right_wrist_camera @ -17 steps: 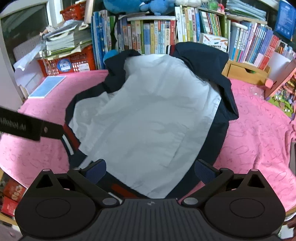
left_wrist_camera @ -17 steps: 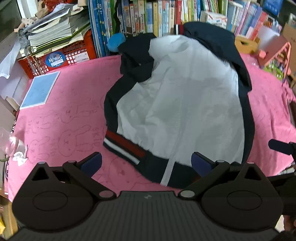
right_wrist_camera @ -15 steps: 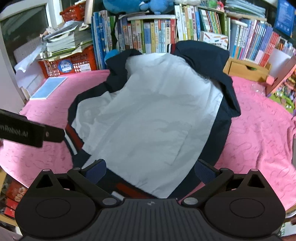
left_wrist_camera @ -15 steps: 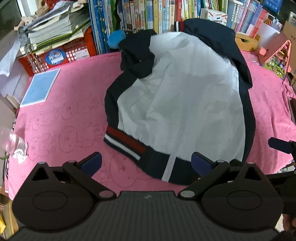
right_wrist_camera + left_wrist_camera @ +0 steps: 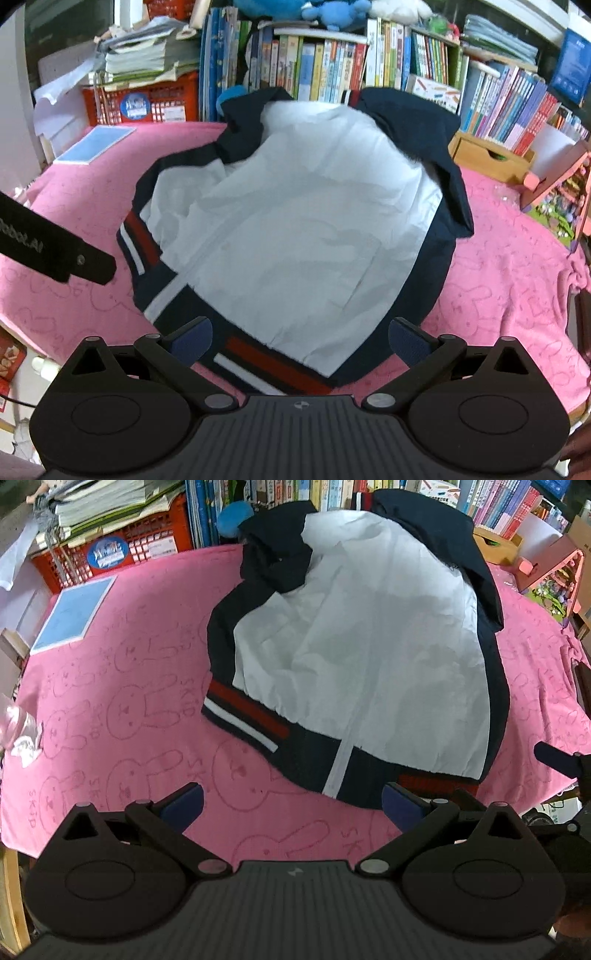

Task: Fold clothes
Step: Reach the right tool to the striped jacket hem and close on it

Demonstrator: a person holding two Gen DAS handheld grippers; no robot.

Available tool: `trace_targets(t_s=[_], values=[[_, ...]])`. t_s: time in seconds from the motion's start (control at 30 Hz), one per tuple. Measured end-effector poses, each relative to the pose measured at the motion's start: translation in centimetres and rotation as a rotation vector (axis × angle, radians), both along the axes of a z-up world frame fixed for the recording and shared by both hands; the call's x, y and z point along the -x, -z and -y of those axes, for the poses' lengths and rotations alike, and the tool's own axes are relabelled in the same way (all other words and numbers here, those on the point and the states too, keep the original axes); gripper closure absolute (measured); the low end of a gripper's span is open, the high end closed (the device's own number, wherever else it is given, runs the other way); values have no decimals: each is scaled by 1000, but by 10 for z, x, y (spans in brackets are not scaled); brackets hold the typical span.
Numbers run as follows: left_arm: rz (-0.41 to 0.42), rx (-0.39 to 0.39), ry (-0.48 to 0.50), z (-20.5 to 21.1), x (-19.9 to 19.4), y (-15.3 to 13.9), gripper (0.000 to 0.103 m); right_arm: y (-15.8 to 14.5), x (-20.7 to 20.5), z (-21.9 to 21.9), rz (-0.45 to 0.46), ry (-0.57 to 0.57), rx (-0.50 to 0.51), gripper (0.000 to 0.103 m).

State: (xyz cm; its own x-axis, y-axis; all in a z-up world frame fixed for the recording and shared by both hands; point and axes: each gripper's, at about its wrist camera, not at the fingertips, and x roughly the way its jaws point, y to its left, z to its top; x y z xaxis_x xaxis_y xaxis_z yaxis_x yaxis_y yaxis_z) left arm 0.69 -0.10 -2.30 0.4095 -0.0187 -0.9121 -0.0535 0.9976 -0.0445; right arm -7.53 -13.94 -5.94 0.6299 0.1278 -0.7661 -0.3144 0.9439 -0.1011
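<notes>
**A:** What does the left view show?

**B:** The left tool (image 5: 291, 805) is wide open and holds nothing. The jacket (image 5: 354, 657) lies just ahead of it on the pink cloth (image 5: 110, 701) that covers the desk. Its white inside faces up. The striped hem (image 5: 243, 709) is the part closest to the tool, but the tool is not touching it. Off to the right you can see a bit of the right tool (image 5: 557, 760).

**A:** And the right view?

**B:** The right tool (image 5: 299, 338) is wide open too, with nothing in it. The hem sits right between its blue pads (image 5: 192, 336), a little below them. The left tool's arm pokes in from the left side. Books (image 5: 332, 70) stand far behind the jacket.

**A:** So which step is this?

**B:** I think it is the very start. Nothing is folded yet. Next, each tool likely needs to go down, pinch an edge of the jacket, and lift it over.
</notes>
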Motion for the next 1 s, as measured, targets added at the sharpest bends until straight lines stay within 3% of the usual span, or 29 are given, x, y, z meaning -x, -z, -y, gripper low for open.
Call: trace_targets(t_s=[0.27, 0.67, 0.83, 0.93, 1.0], values=[[-33, 15, -29, -3, 6, 6, 0, 48, -18, -1, -75, 4, 111, 9], [-36, -38, -49, 4, 10, 6, 0, 74, -41, -1, -174, 4, 95, 11], [-16, -88, -53, 12, 13, -2, 0, 73, -51, 4, -214, 28, 42, 19], [0, -80, -48, 16, 14, -5, 0, 71, -50, 3, -214, 10, 30, 28], [-7, -79, -48, 17, 13, -3, 0, 68, -49, 3, -210, -6, 25, 53]])
